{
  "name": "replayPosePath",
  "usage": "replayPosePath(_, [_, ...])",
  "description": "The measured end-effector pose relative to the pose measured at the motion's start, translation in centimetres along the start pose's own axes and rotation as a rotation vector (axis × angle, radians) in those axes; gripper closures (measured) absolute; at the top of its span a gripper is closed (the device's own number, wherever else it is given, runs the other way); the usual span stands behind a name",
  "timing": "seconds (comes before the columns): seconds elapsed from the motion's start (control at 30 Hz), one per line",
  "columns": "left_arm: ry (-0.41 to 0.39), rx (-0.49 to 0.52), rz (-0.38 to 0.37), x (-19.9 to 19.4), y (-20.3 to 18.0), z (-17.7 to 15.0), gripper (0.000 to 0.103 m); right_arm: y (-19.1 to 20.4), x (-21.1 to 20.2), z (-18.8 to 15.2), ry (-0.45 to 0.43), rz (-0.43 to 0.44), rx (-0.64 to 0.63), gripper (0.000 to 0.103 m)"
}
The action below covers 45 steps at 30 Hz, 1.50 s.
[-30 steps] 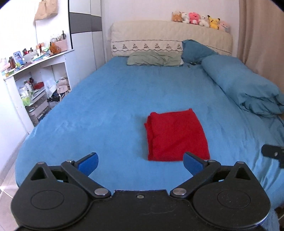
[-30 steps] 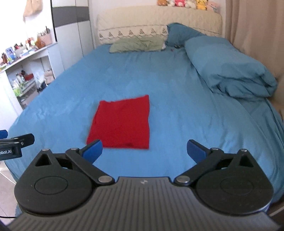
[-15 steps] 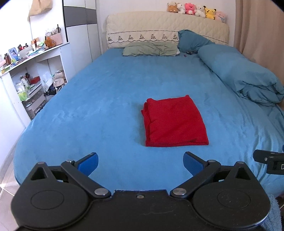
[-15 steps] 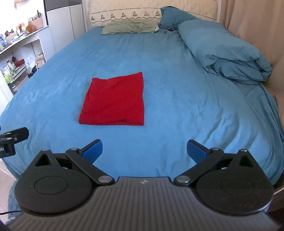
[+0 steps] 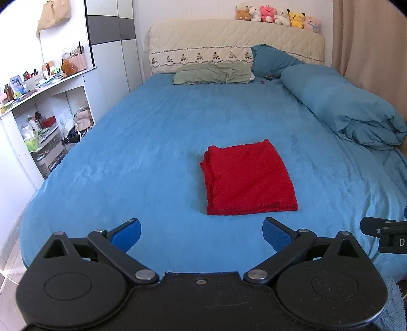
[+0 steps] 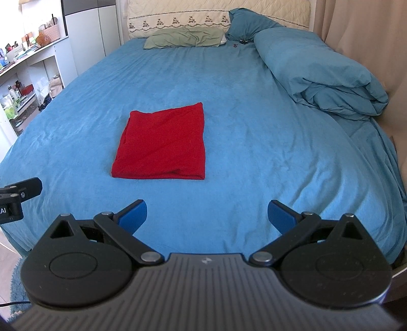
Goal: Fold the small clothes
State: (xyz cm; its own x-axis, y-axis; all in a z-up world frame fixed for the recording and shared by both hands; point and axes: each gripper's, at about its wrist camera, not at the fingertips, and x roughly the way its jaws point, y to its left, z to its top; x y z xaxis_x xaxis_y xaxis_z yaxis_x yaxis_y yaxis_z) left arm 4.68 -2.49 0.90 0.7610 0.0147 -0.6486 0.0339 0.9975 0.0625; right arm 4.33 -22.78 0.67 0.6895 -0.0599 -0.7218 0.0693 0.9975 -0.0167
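Location: home bedroom.
I see a bed (image 5: 157,132) with blue sheet filling the view, a quilted headboard (image 5: 236,43) at 12 o'clock topped by plush toys (image 5: 277,16), and cluttered white shelving (image 5: 38,107) at 9 o'clock.

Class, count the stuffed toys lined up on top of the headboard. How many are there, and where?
6 plush toys, in a row on the headboard towards its right end: tan, white, pink, white, yellow, pale pink. Others may be out of view.

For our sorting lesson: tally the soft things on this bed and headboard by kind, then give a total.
Plush toys: 6
Pillows: 2
Folded duvet: 1
Folded red garment: 1
Total: 10
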Motion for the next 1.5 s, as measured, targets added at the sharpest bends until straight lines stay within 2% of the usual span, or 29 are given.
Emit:
replayPosePath(0.7, [-0.021,0.032,0.003,-0.7,-0.2,0.1,0.0,0.2,-0.2,0.0,0.007,0.003,0.012,0.0])
replayPosePath(1.5, [-0.046,-0.001,-0.013,-1.5,0.8,0.1,0.0,1.5,-0.5,-0.3,0.0,-0.003,0.027,0.0])
